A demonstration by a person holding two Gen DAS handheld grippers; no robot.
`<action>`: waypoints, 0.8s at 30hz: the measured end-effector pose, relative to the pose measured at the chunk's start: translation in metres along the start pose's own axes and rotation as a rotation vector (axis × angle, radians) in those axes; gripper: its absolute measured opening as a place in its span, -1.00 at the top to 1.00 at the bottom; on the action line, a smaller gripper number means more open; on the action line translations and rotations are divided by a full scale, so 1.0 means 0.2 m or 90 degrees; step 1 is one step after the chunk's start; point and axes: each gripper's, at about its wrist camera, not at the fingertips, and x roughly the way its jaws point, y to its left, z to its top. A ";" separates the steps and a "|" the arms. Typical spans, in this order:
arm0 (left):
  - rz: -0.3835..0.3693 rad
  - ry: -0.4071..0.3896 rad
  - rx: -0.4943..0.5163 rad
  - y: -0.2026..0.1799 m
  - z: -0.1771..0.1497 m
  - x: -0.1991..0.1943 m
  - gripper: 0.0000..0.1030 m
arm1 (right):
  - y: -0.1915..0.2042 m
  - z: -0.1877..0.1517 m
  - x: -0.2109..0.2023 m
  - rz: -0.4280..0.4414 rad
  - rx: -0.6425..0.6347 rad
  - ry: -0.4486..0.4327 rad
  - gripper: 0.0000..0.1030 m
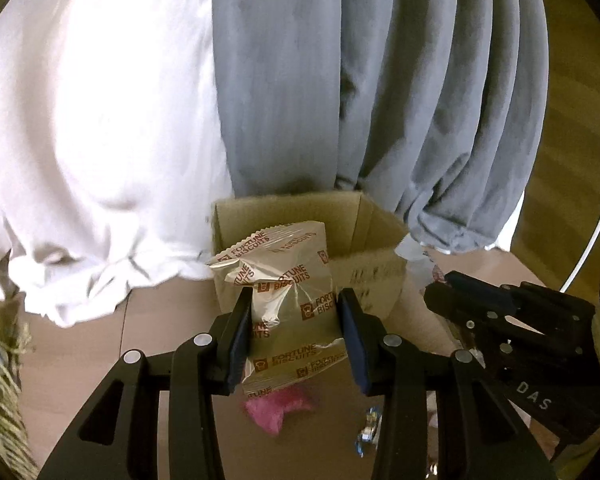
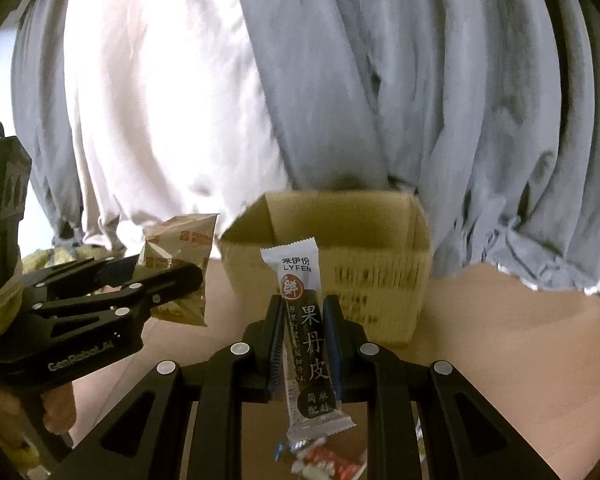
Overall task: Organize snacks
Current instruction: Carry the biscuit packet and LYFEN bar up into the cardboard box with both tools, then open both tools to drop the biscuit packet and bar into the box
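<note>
A pale biscuit packet (image 1: 288, 300), crinkly and probably light and crushable, is clamped across its middle by the left gripper (image 1: 296, 320), held in the air before an open cardboard box (image 1: 376, 240); a slim, likely slippery fruit-leather bar (image 2: 306, 336) stands upright, pinched mid-length by the right gripper (image 2: 304, 336); only the left view shows a pink wrapper (image 1: 278, 410) below; only the right view shows the box's printed front.

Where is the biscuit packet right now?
In the left wrist view the biscuit packet is clamped in the left tongs, raised in front of the open cardboard box.
</note>
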 end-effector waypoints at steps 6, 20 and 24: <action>0.009 -0.019 0.018 0.02 0.18 0.08 0.20 | -0.05 0.18 0.07 0.000 -0.001 -0.029 0.59; -0.009 0.029 0.021 0.12 0.40 0.44 0.19 | -0.17 0.48 0.37 -0.010 -0.017 -0.013 0.59; -0.022 0.059 0.009 0.13 0.41 0.56 0.19 | -0.22 0.50 0.47 -0.001 0.000 0.011 0.59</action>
